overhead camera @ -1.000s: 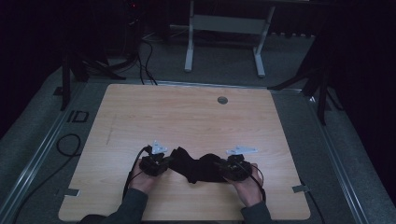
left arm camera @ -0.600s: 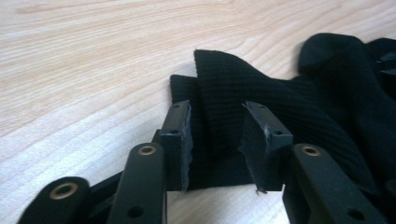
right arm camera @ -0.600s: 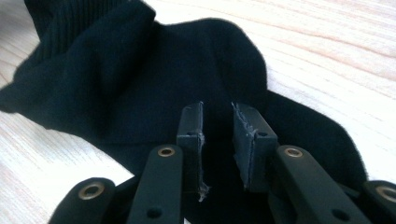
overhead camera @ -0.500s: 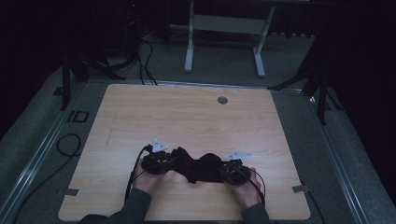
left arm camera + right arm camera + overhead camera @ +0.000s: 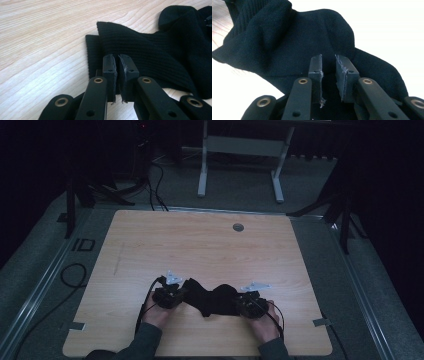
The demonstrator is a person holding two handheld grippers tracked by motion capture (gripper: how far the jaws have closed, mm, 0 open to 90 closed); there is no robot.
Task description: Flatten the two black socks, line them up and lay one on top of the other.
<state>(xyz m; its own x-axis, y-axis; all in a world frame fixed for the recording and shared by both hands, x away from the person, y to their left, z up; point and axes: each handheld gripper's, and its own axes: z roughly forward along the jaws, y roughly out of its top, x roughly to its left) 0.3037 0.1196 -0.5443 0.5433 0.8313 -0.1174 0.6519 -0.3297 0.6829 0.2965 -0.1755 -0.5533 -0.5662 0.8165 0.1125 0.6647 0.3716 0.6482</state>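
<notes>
Black knit sock (image 5: 212, 299) lies slack near the worktop's (image 5: 200, 245) front edge, left gripper (image 5: 117, 72) pinching its cuff, right gripper (image 5: 329, 75) slightly parted over the toe end, so any straightening looks unfinished.

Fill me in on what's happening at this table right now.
A person sits at a wooden table with a handheld tool in each hand, working on a black knitted sock that lies bunched between them near the front edge. The left tool is pinched nearly shut at the sock's ribbed cuff end. The right tool sits over the other end with its jaws a little apart, fabric lying between them. The sock rests on the tabletop, not lifted.
</notes>
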